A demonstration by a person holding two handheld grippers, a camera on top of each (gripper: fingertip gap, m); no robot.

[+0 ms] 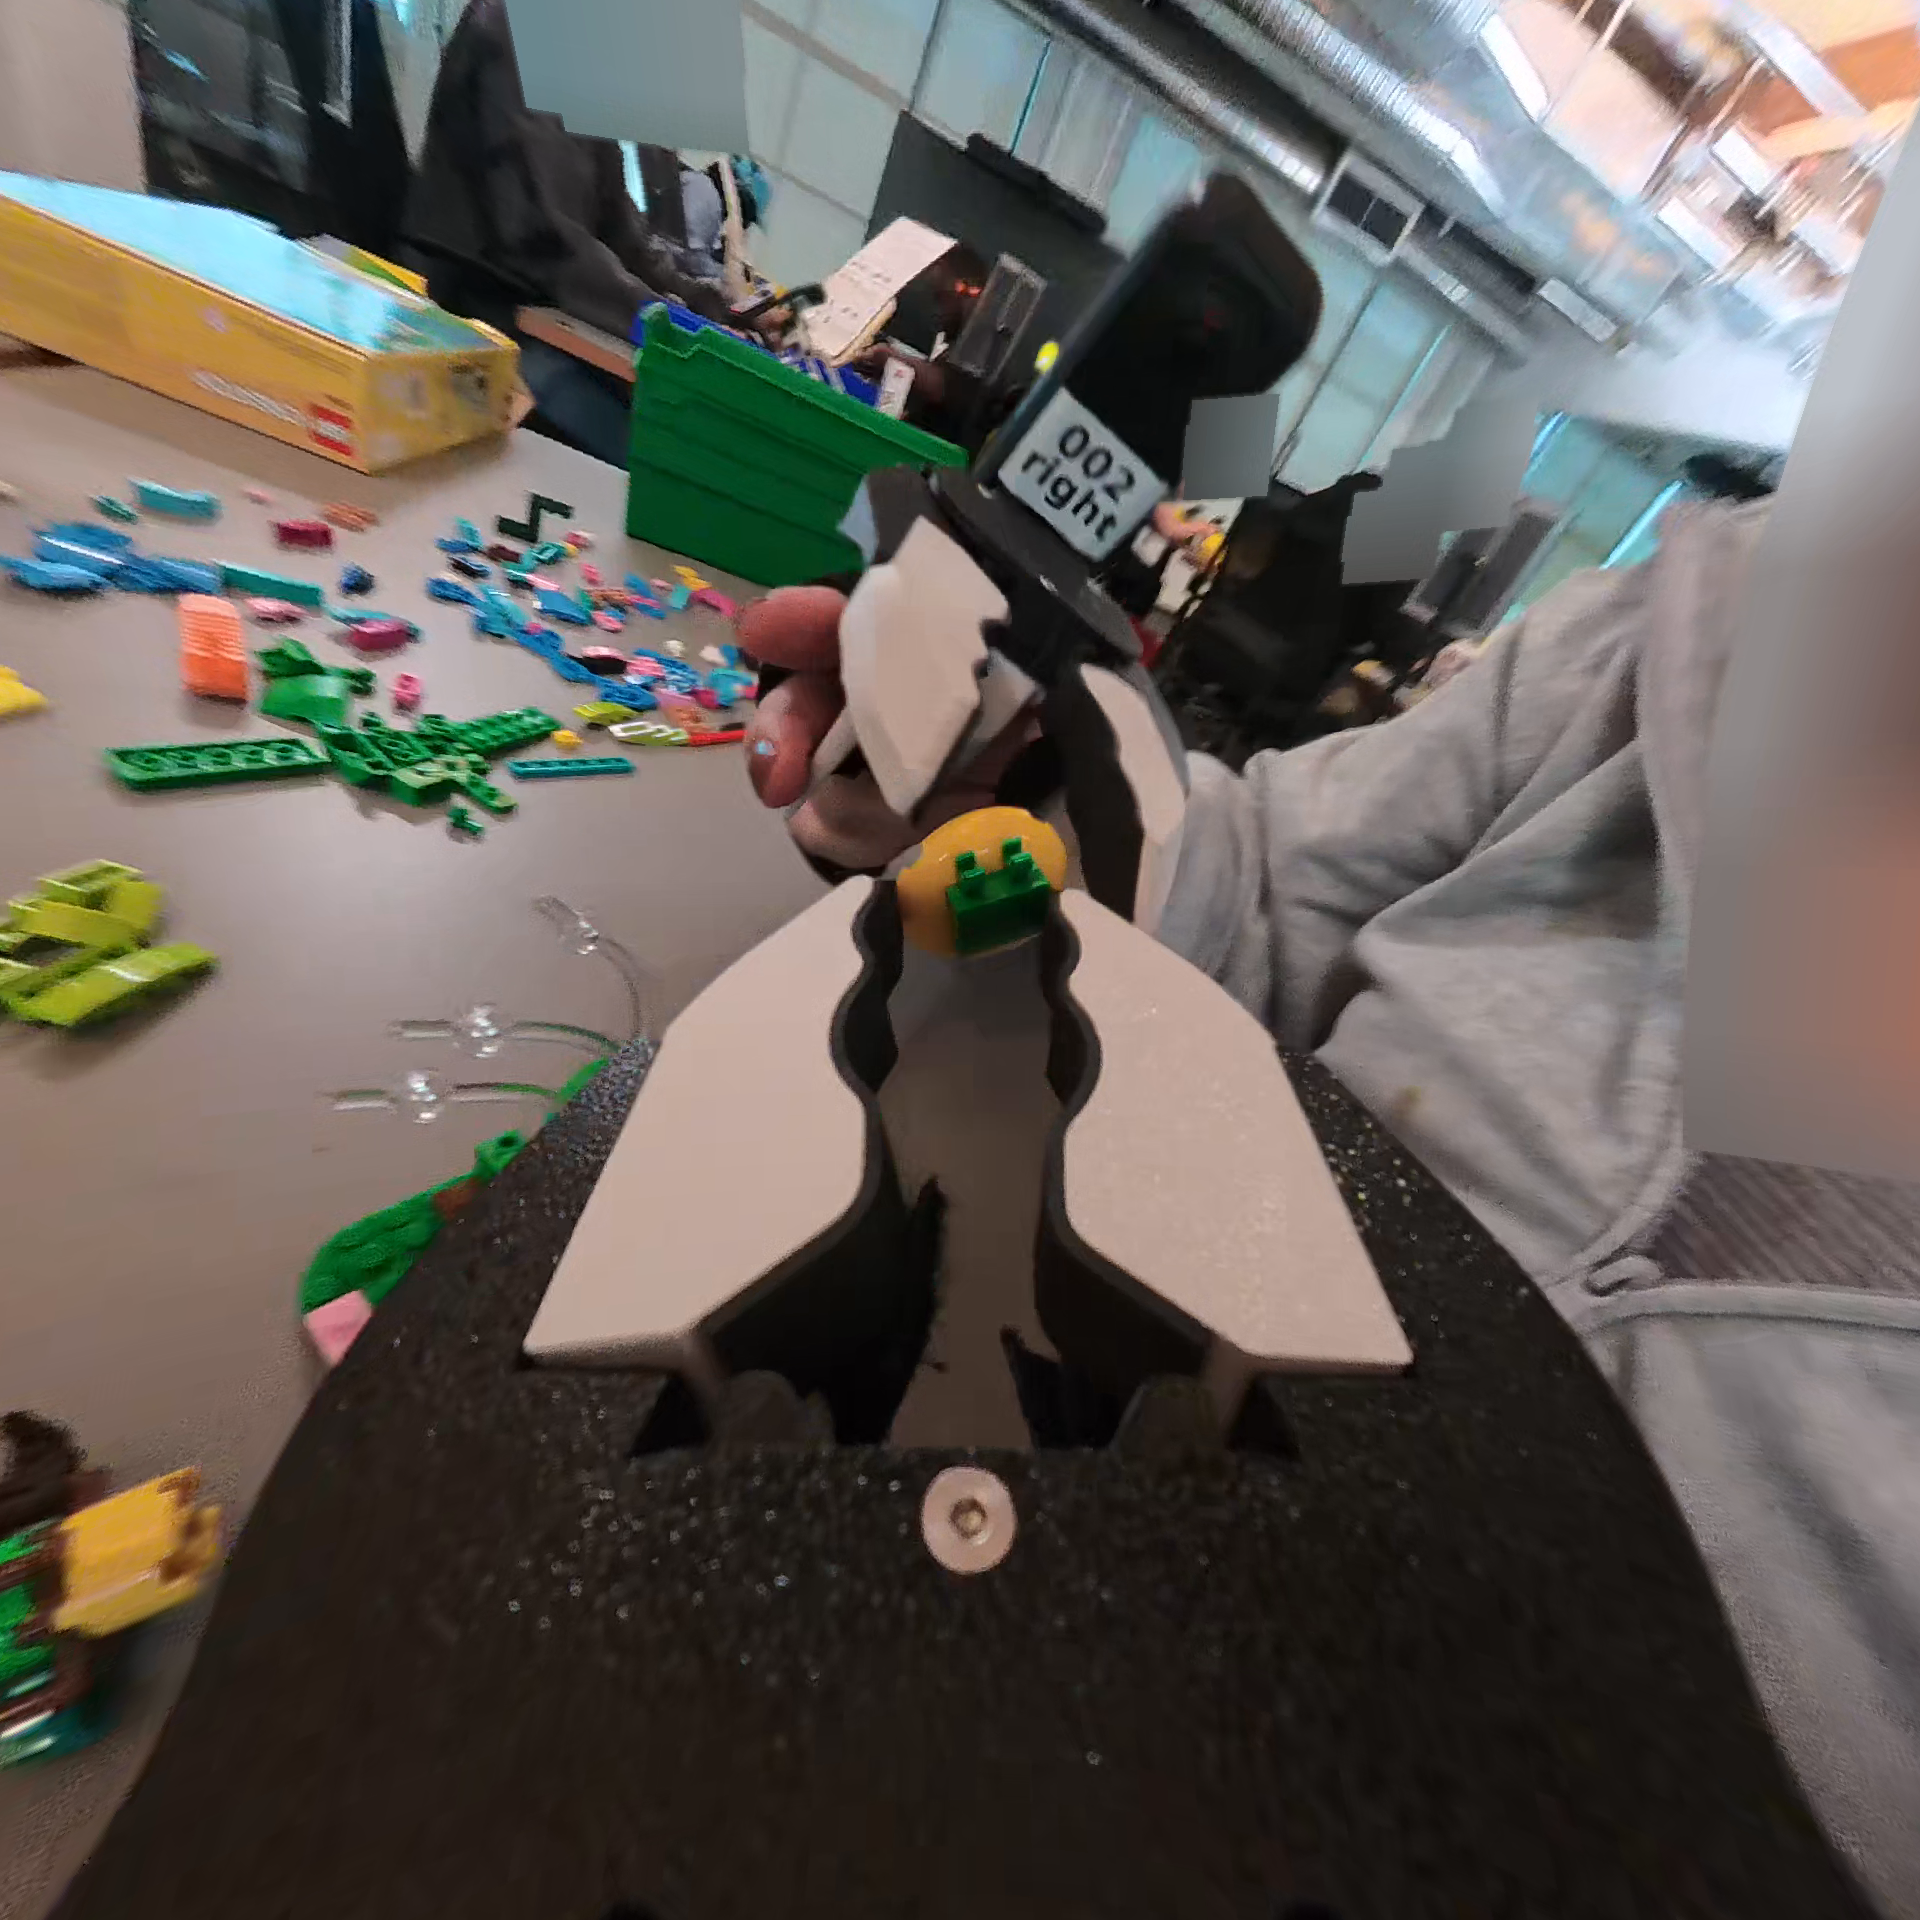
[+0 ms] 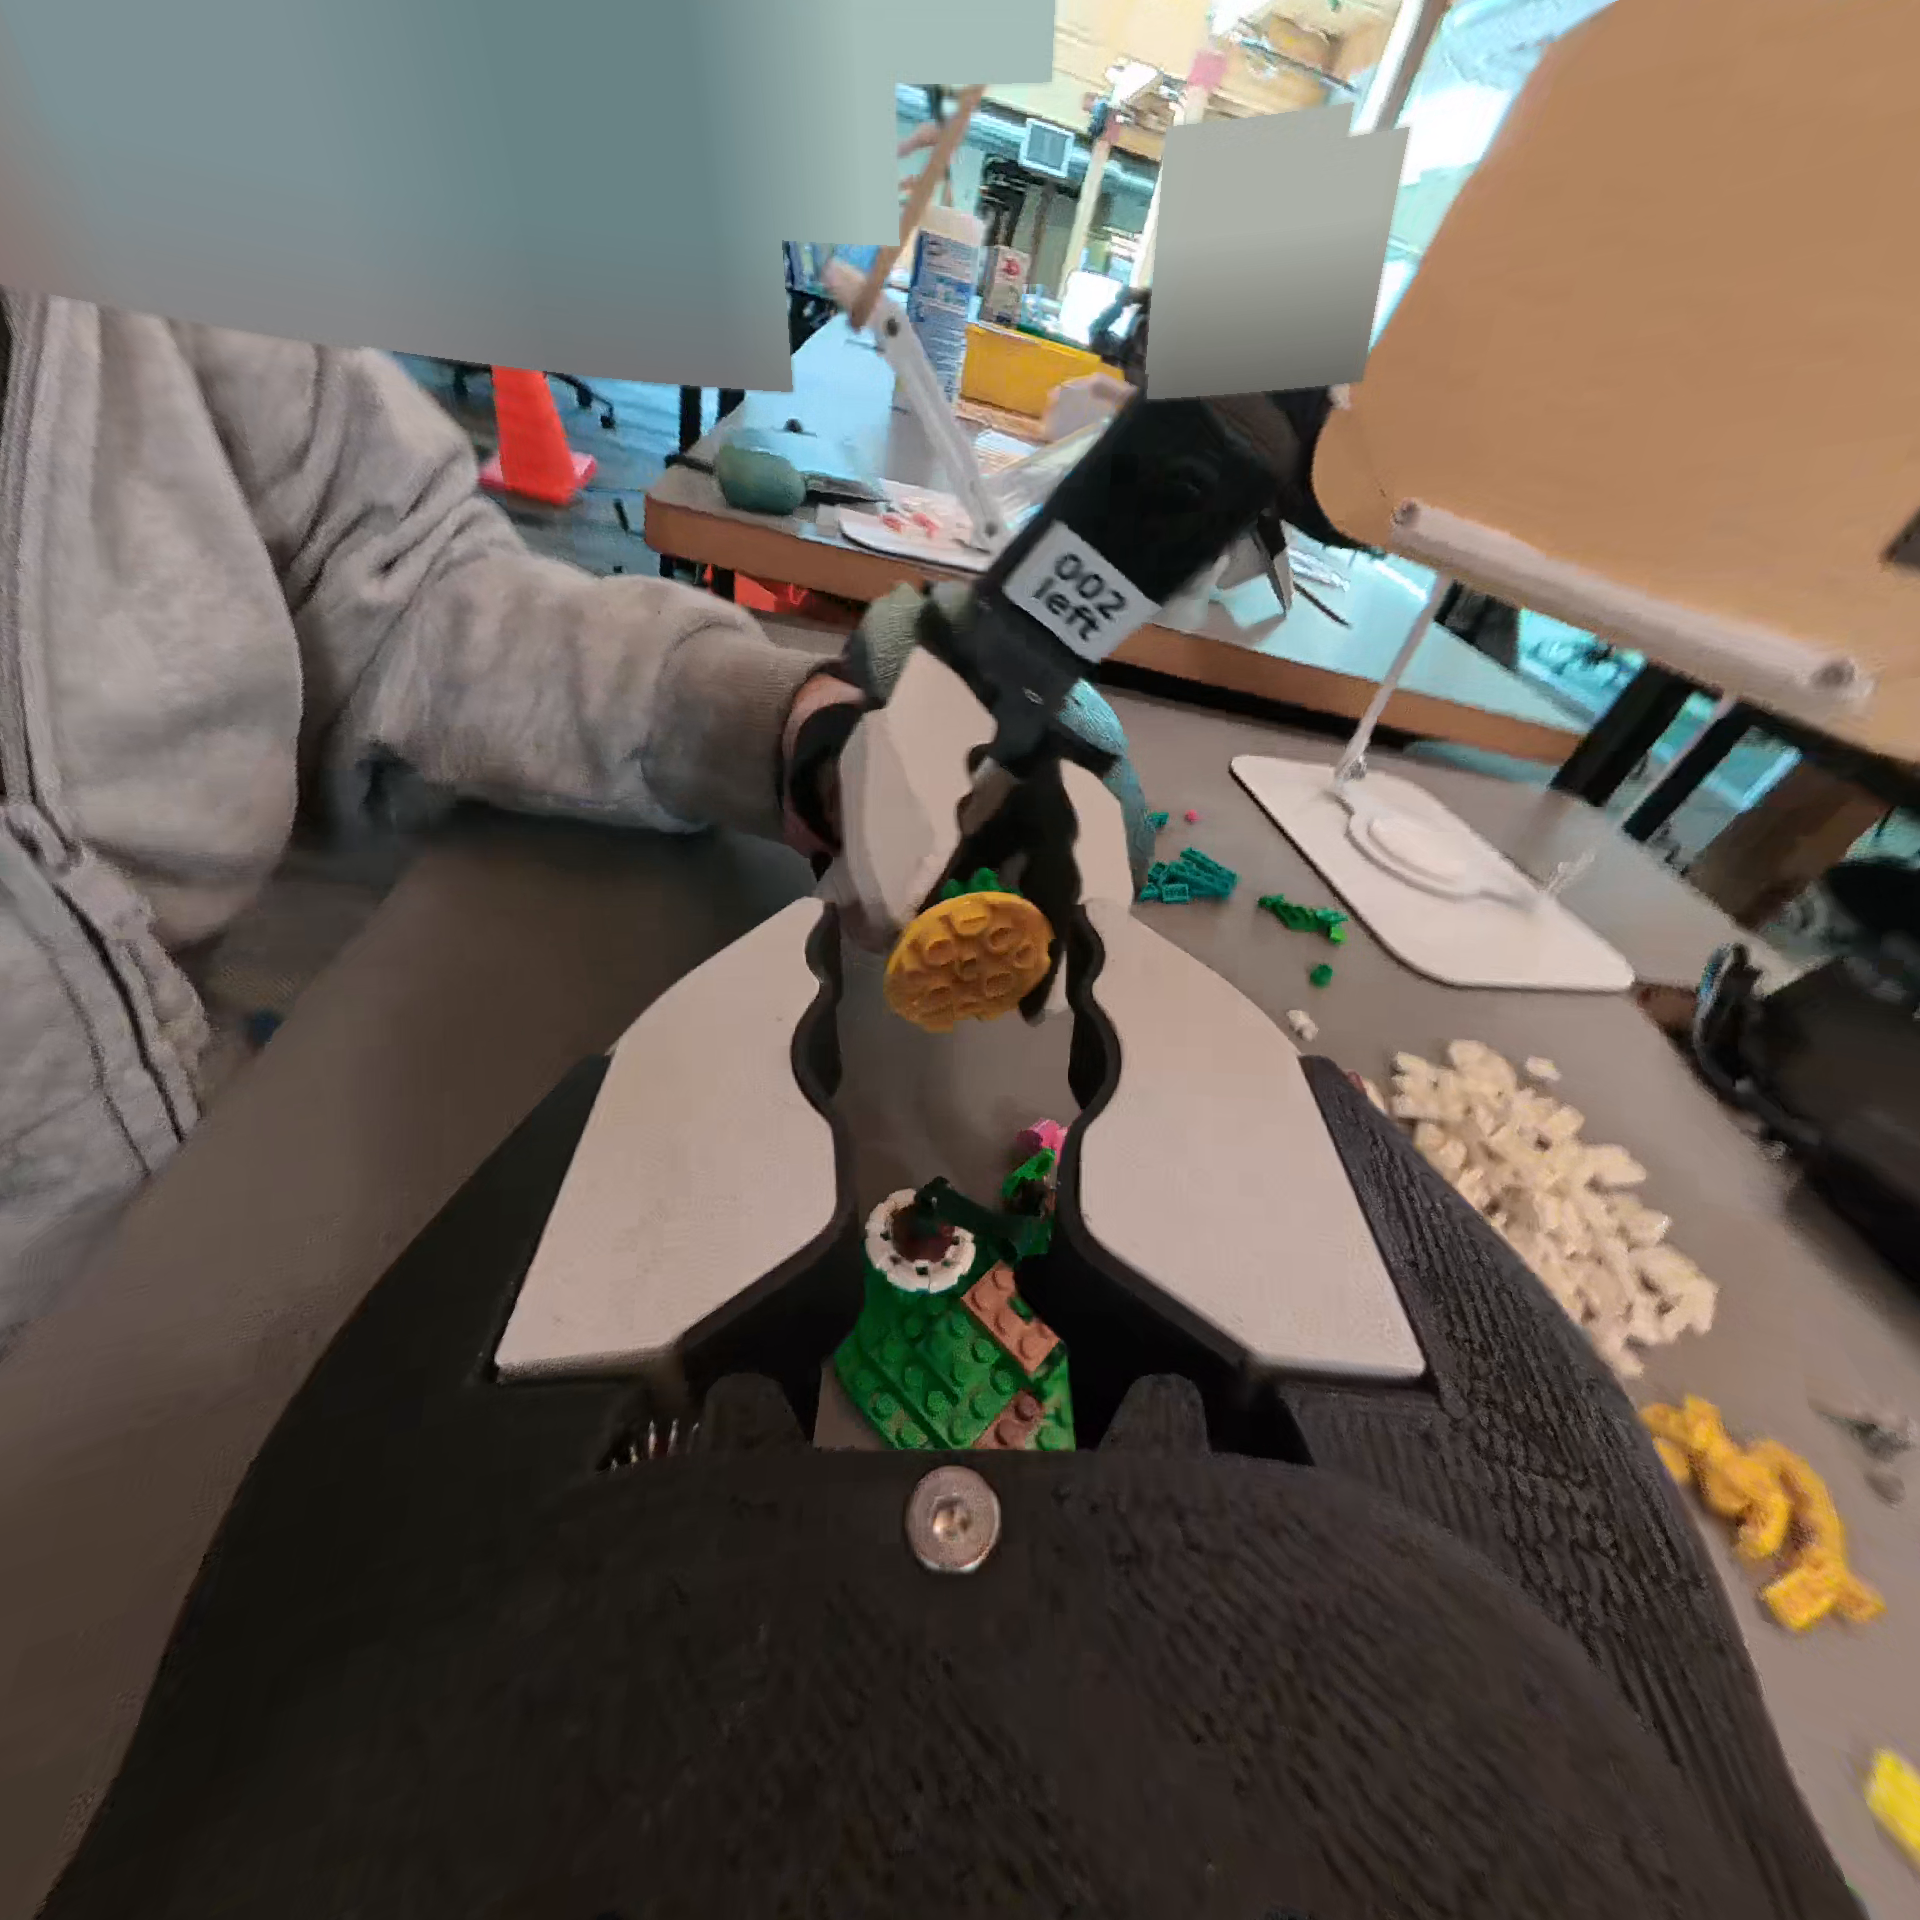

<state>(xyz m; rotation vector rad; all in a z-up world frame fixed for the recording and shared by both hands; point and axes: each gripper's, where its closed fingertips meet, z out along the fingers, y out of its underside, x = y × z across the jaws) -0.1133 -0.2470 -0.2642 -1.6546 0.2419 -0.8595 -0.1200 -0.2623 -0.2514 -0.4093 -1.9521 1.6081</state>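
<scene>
Yellow round plate (image 1: 982, 878) glossy plastic; fingers (image 1: 748, 1143) matt grey; tabletop (image 1: 312, 935) smooth; sleeve (image 1: 1455, 883) fleecy cloth.

Grey hoodie sleeve (image 2: 468, 644); hand-held gripper (image 1: 966, 914): white fingers, black body.

Both grippers raised above the table, tips facing each other, almost meeting. Left gripper (image 1: 971, 914) clamped by the fingertips on a round yellow plate (image 1: 982, 894) carrying a small green brick (image 1: 997, 909) — both pads against its edges. Right gripper (image 2: 951, 971) parted, fingers either side of that plate, gaps visible. Grey-sleeved forearms (image 2: 499, 644) behind, bare fingers (image 1: 795, 707) wrapped on the right handle.
</scene>
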